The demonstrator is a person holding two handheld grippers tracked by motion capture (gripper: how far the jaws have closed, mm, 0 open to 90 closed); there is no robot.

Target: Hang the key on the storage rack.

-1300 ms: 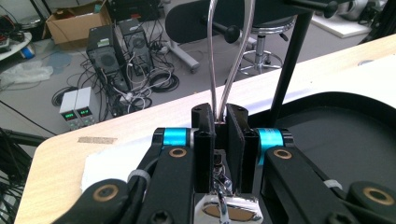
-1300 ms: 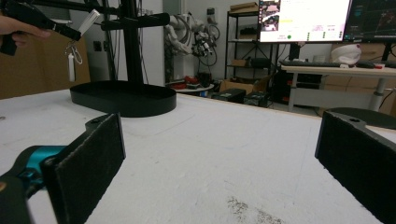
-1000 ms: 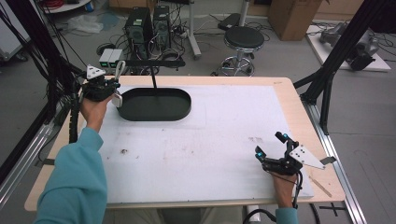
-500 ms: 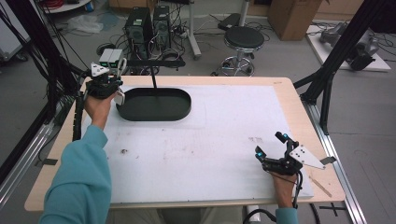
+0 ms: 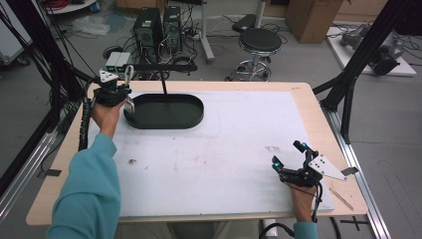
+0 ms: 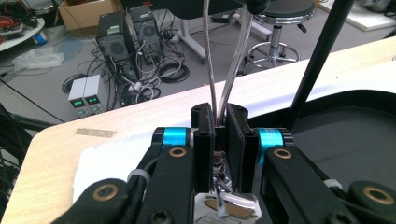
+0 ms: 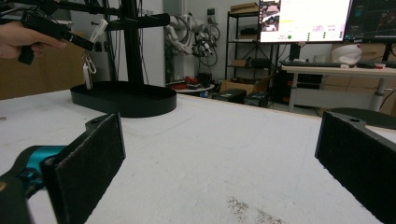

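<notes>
My right gripper (image 5: 288, 155) is resting released on the white-covered desk (image 5: 239, 159). Farther off, my left gripper (image 5: 125, 89) is clenching one clear plastic loop (image 6: 224, 70) with a small white tag (image 7: 87, 75) dangling, beside the single black oval stand base (image 5: 164, 112). I am judging it best to lift steadily, hooking the loop over the one horizontal black bar (image 7: 137, 21) without snagging.

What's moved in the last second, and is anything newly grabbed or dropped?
The left hand-held gripper, shut on the metal clip, edged up and away, toward the stand's arm above the black tray. Nothing was grabbed or dropped. The right hand-held gripper stayed open near the table's right edge.
</notes>
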